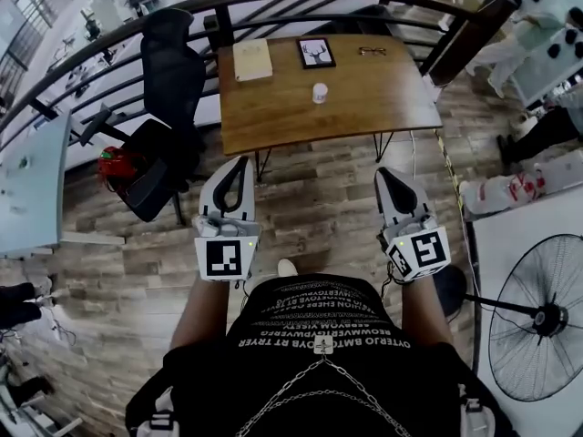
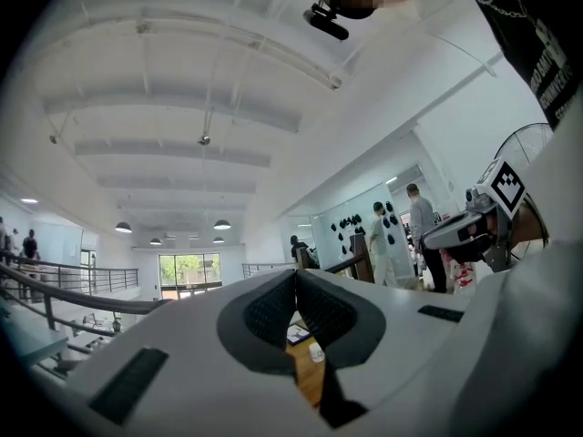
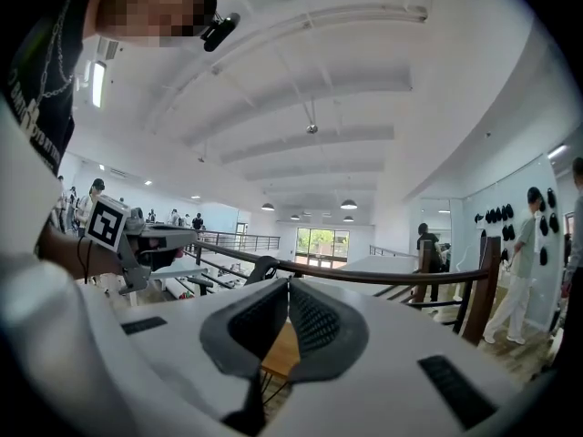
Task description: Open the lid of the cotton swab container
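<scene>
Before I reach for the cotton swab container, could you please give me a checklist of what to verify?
1. Cotton swab container upright on the wooden table: ok.
2. Room around it: ok; book, framed picture and glasses lie apart at the far edge.
3. Left gripper ready to grasp: not ok; jaws shut, empty.
4. Right gripper ready to grasp: not ok; jaws shut, empty.
5. Grippers within reach: not ok; both hang over the floor, short of the table.
6. Lid opening side: cannot tell; too small.

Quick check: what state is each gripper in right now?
Left gripper: closed, holding nothing.
Right gripper: closed, holding nothing.
</scene>
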Demonstrator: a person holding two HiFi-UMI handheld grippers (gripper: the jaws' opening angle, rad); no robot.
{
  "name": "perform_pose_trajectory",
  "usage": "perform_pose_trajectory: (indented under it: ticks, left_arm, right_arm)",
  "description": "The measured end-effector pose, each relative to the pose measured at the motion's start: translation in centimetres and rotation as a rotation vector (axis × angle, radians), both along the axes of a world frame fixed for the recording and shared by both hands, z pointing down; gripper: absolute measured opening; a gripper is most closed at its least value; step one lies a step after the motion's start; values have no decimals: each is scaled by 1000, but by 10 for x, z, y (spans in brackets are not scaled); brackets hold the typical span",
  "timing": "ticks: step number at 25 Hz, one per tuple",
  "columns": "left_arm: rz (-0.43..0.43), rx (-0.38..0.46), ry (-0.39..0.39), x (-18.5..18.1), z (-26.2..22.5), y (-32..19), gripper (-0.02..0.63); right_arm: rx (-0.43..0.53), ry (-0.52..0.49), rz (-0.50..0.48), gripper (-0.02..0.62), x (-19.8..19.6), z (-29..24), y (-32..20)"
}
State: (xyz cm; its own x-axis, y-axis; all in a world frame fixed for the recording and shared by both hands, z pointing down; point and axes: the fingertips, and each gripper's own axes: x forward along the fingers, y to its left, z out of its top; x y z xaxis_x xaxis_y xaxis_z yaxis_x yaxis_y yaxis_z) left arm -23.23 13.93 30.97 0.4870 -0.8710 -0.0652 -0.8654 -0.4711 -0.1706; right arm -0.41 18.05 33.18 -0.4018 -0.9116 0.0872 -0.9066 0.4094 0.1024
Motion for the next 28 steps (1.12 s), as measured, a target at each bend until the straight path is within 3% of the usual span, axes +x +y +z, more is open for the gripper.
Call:
perform_pose_trajectory:
  ticks: [10,28]
  left_arm:
    - [42,-52,-9,26,22,-22,29]
    - [-4,-77,-39,66,31,-107,29]
  right_arm:
    - [-2,10,9,17,11,3,-28]
    - [-49,-22,-47,17,45,24,-125]
